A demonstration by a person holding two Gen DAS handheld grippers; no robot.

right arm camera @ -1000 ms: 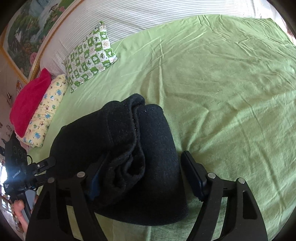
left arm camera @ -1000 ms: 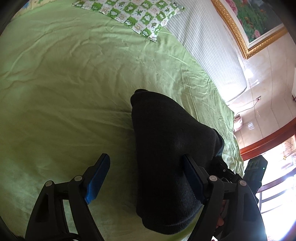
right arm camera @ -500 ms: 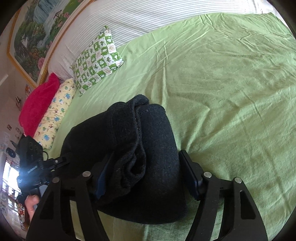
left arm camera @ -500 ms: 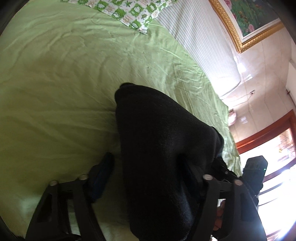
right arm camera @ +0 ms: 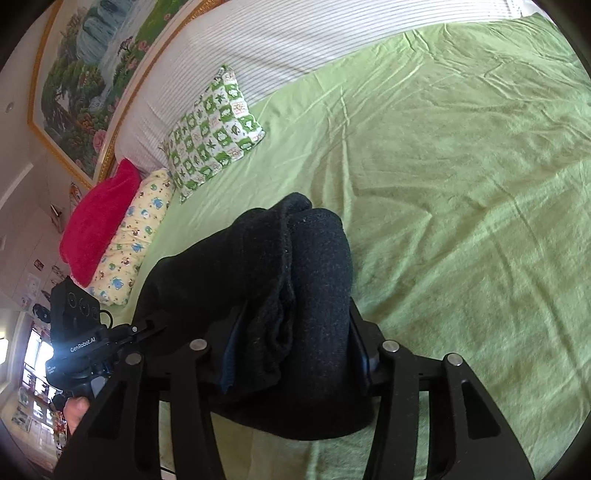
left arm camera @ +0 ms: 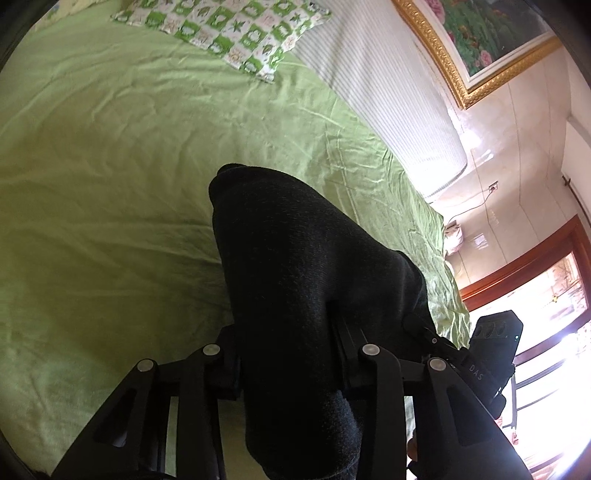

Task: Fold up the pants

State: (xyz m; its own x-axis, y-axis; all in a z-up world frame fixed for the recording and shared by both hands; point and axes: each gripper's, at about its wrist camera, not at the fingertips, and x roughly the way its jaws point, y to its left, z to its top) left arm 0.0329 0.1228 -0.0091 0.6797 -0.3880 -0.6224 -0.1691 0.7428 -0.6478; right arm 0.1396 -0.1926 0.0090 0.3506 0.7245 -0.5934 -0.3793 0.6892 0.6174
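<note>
The black pants (left arm camera: 295, 280) are folded into a thick bundle over the green bed sheet (left arm camera: 103, 192). My left gripper (left arm camera: 284, 354) is shut on one end of the bundle, its pads buried in the cloth. My right gripper (right arm camera: 295, 350) is shut on the other end of the pants (right arm camera: 295, 266), where the folded layers show edge-on. The bundle hangs between the two grippers, slightly off the sheet (right arm camera: 461, 184). The right gripper shows in the left wrist view (left arm camera: 491, 354), the left one in the right wrist view (right arm camera: 85, 343).
A green-and-white checked pillow (right arm camera: 214, 129) lies near the striped headboard (right arm camera: 295, 44), also seen in the left wrist view (left arm camera: 229, 33). A yellow patterned pillow (right arm camera: 136, 236) and a red cushion (right arm camera: 96, 225) lie at the bed's edge. A framed painting (right arm camera: 92, 66) hangs above.
Both grippers have closed on the ends of the folded pants; a second ago their jaws stood wide around the bundle. The bundle has risen a little.
</note>
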